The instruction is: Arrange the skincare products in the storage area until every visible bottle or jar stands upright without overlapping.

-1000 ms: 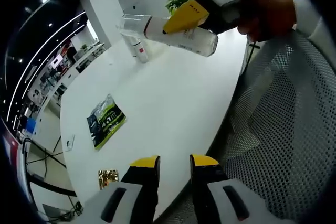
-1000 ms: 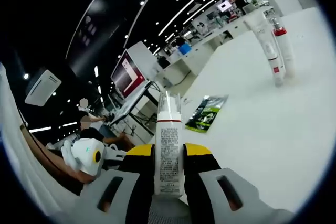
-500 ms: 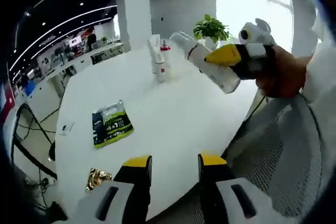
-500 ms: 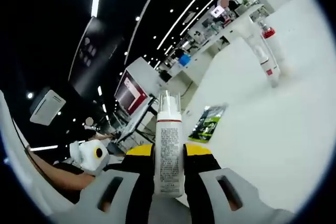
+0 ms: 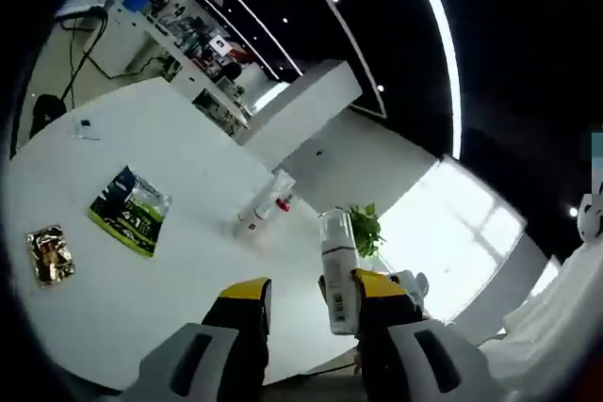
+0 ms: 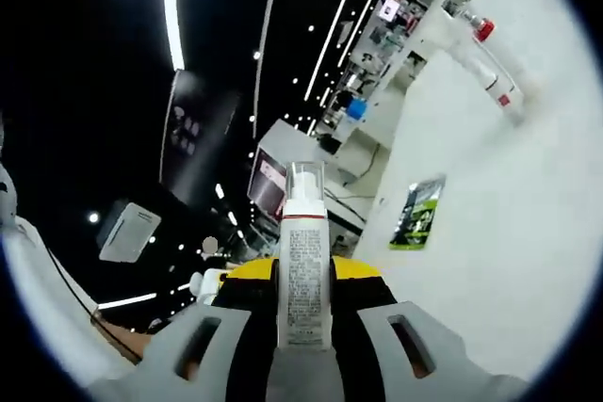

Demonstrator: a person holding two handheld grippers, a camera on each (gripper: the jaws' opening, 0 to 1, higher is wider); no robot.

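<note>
My right gripper point(image 6: 303, 278) is shut on a white foam bottle point(image 6: 303, 261) with a clear cap and a thin red ring, held in the air. In the left gripper view the same bottle point(image 5: 336, 273) stands just beyond my left gripper's right jaw, with the right gripper point(image 5: 407, 285) behind it. My left gripper point(image 5: 311, 295) is open and holds nothing. A white tube point(image 5: 264, 211) and a red-capped bottle point(image 5: 281, 202) stand close together far off on the white table point(image 5: 179, 270). That pair is at the upper right of the right gripper view: the tube point(image 6: 490, 77) and the red-capped bottle point(image 6: 482, 27).
A green packet point(image 5: 129, 211) and a gold foil packet point(image 5: 47, 253) lie flat on the table's near part. The green packet point(image 6: 421, 212) also lies mid-table in the right gripper view. A potted plant point(image 5: 363, 228) stands beyond the table edge. Office desks and screens fill the background.
Both cameras have swung and tilted, shifting the whole scene. The right gripper, still shut on the bottle, has come close in front of the left gripper's jaws, bottle now upright.
</note>
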